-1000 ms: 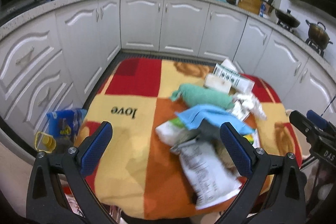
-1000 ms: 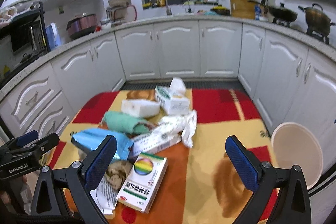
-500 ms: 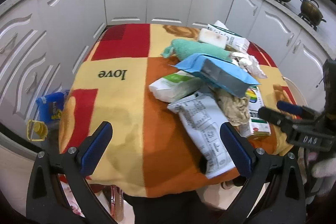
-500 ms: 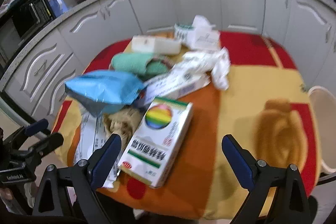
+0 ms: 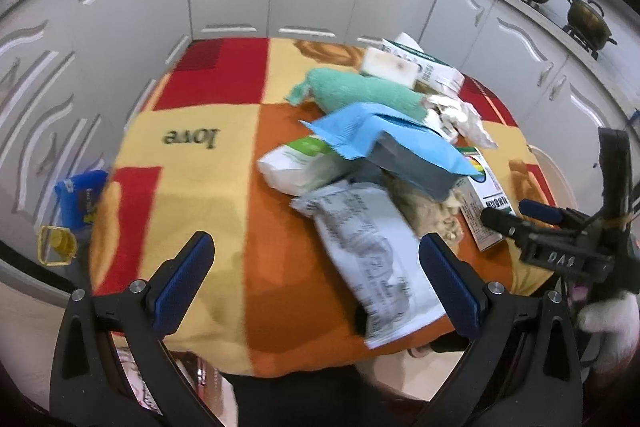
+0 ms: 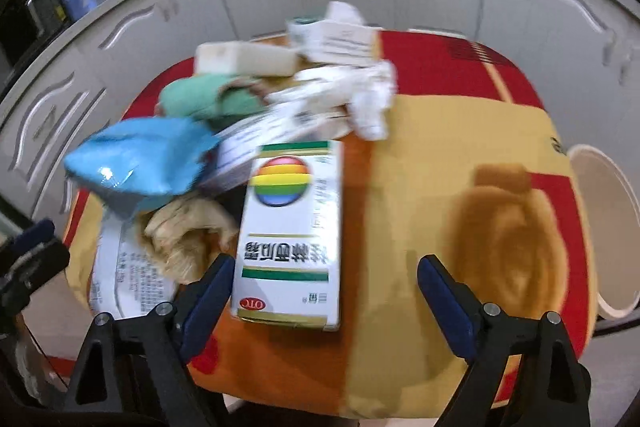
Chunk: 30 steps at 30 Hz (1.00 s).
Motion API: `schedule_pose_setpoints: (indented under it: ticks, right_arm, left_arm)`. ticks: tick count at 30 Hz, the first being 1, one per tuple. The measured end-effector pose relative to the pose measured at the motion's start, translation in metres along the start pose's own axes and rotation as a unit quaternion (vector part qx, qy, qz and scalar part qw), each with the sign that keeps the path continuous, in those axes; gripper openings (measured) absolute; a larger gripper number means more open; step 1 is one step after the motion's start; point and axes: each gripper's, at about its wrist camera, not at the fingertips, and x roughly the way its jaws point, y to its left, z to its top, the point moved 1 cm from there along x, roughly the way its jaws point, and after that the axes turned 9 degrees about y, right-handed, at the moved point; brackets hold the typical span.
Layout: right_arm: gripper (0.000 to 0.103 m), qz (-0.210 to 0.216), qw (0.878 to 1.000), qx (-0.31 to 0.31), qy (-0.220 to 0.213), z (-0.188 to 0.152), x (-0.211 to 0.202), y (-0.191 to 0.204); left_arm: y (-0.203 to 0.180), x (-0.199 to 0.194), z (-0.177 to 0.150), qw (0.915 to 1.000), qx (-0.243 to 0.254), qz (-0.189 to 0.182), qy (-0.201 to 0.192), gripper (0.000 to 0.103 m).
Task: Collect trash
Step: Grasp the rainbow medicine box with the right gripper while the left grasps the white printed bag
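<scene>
Kitchen, mid-task: my left tongs point(image 5: 316, 267) hang released over the near edge of the bench point(image 5: 192, 163), its red, yellow and orange cloth filling the centre of the left wrist view. The trash sits heaped right of centre there: a grey printed wrapper point(image 5: 372, 247) reaching in front of the right finger, a torn blue pouch point(image 5: 384, 143) above it, a green rolled cloth point(image 5: 360, 93) and a white carton point(image 5: 424, 65) toward the upper middle. In the right wrist view my right tongs point(image 6: 324, 275), also released and gripping nothing, frame the near end of a white medicine box with a rainbow ball point(image 6: 292, 227), lying flat at lower centre beside crumpled brown paper point(image 6: 184, 231). A pale bin point(image 6: 604, 227) stands at the right edge.
</scene>
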Motion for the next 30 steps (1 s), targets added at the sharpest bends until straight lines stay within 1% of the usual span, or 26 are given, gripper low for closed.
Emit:
schedule_pose_setpoints:
  ticks: [2,5,7,8,9,10,11,12,14,15,16,17,18,19,21,24,27,30]
  right_arm:
    - [0.091,0.019,1.000,0.013,0.000,0.000,-0.003,-0.009]
    - [0.091,0.030,0.999,0.011,-0.010,0.002,-0.008,-0.010]
    - [0.091,0.030,0.999,0.003,-0.016,0.006,-0.011,-0.010]
    - [0.091,0.031,0.999,0.000,-0.017,0.006,-0.013,-0.010]
    - [0.091,0.033,0.999,-0.007,-0.017,0.008,-0.012,-0.008]
    - [0.091,0.033,0.999,-0.012,-0.016,0.009,-0.011,-0.006]
    - [0.091,0.032,0.999,-0.016,-0.016,0.010,-0.010,-0.004]
    - [0.091,0.032,0.999,-0.022,-0.016,0.011,-0.008,-0.002]
    - [0.085,0.027,0.999,-0.021,-0.021,0.015,-0.003,0.000]
    - [0.072,0.032,0.999,-0.017,-0.021,0.015,0.000,0.001]
    - [0.055,0.048,0.999,-0.011,-0.016,0.015,0.004,-0.001]
    - [0.052,0.068,0.998,-0.008,-0.012,0.015,0.008,-0.002]
    - [0.052,0.077,0.997,-0.001,-0.009,0.015,0.010,-0.004]
    - [0.052,0.077,0.997,-0.001,-0.013,0.013,0.008,-0.005]
    - [0.052,0.065,0.998,-0.011,-0.019,0.010,0.001,-0.007]
    - [0.052,0.061,0.997,-0.012,-0.035,0.005,-0.013,-0.017]
    - [0.052,0.053,0.997,0.006,-0.056,0.005,-0.028,-0.033]
    - [0.052,0.047,0.996,0.027,-0.065,0.003,-0.036,-0.052]
  left_arm:
    - [-0.006,0.008,0.001,0.9999,-0.001,-0.008,0.013,0.102]
    - [-0.016,0.023,0.003,0.9994,-0.007,-0.011,0.031,0.102]
    - [-0.021,0.032,0.005,0.9992,-0.009,-0.004,0.040,0.102]
    - [-0.023,0.035,0.007,0.9991,-0.009,0.002,0.042,0.100]
    - [-0.023,0.038,0.008,0.9990,-0.010,0.003,0.043,0.088]
    - [-0.024,0.041,0.009,0.9988,-0.009,0.003,0.047,0.079]
    - [-0.024,0.044,0.009,0.9984,-0.008,0.000,0.056,0.061]
    - [-0.024,0.047,0.009,0.9978,-0.006,-0.001,0.066,0.059]
    - [-0.024,0.044,0.006,0.9982,0.005,-0.004,0.060,0.057]
    - [-0.024,0.043,0.005,0.9980,0.012,-0.005,0.062,0.056]
    - [-0.023,0.040,0.003,0.9977,0.017,-0.009,0.064,0.056]
    - [-0.023,0.039,0.001,0.9976,0.020,-0.011,0.065,0.055]
    - [-0.022,0.036,-0.001,0.9974,0.026,-0.012,0.067,0.054]
    - [-0.021,0.032,-0.003,0.9972,0.030,-0.013,0.067,0.054]
    - [-0.022,0.024,-0.005,0.9972,0.035,-0.016,0.065,0.053]
    - [-0.027,0.008,-0.006,0.9971,0.046,-0.027,0.054,0.052]
    - [-0.039,-0.004,-0.001,0.9968,0.057,-0.040,0.038,0.052]
    - [-0.050,-0.007,0.007,0.9968,0.061,-0.043,0.028,0.052]
